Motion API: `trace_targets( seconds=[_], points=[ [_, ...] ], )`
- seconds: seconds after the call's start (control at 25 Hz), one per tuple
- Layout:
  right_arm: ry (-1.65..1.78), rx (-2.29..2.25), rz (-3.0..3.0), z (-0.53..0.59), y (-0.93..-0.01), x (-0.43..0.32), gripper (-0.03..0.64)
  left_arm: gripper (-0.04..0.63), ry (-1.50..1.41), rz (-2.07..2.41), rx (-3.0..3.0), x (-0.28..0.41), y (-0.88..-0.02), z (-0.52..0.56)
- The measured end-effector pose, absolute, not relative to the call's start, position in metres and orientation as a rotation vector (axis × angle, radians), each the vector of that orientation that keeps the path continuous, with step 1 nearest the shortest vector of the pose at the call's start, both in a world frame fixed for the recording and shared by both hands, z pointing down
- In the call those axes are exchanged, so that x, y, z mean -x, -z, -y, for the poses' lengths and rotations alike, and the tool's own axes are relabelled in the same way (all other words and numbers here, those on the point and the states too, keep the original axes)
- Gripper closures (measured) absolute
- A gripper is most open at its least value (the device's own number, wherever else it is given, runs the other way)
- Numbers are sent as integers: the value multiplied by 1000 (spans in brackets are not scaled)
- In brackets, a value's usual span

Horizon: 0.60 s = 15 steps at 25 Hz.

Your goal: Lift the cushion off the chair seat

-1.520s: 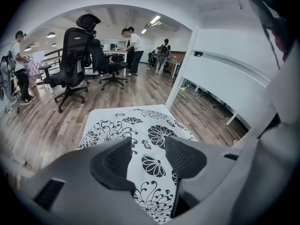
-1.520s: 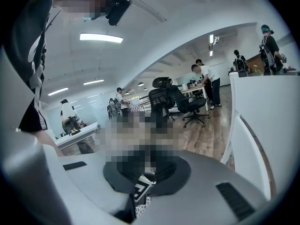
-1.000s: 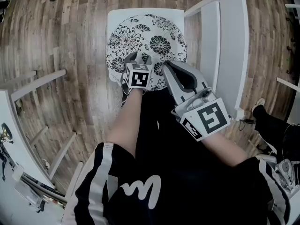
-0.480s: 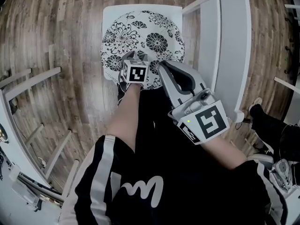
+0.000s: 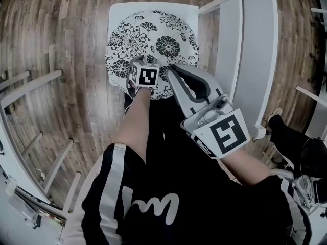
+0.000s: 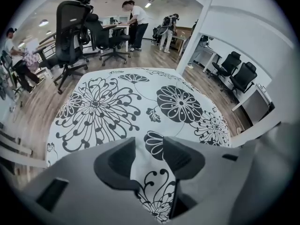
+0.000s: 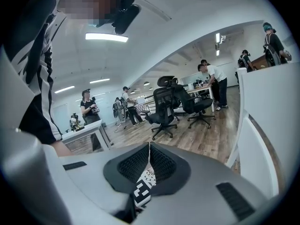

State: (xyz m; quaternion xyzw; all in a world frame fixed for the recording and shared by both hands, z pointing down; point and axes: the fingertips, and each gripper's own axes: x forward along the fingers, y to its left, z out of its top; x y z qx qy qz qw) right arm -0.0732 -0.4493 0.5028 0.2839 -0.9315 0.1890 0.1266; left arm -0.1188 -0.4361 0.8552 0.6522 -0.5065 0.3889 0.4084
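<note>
Left hand-held gripper [image 6: 149,150], frame centre: jaws just closing astride cushion [image 5: 153,37] near edge, unclamped, for lifting off chair seat [image 5: 118,10]. Right hand-held gripper [image 7: 149,148]: clenched, empty.

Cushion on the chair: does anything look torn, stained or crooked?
Nothing stands out. The floral cushion lies flat on the chair seat, with no tear or stain showing. Its near edge sits between the left gripper's jaws, which stand apart and have just been closing.

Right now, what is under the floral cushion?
A white chair seat; only its far corners and edge show past the cushion. The rest of the seat is covered.
</note>
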Motion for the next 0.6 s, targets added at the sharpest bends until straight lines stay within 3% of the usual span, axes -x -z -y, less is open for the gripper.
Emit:
trace_targets(
  seconds=[0.6],
  points=[
    [-474, -719, 2707, 461, -511, 79, 595, 464, -977, 1309, -1688, 121, -854, 438]
  ],
)
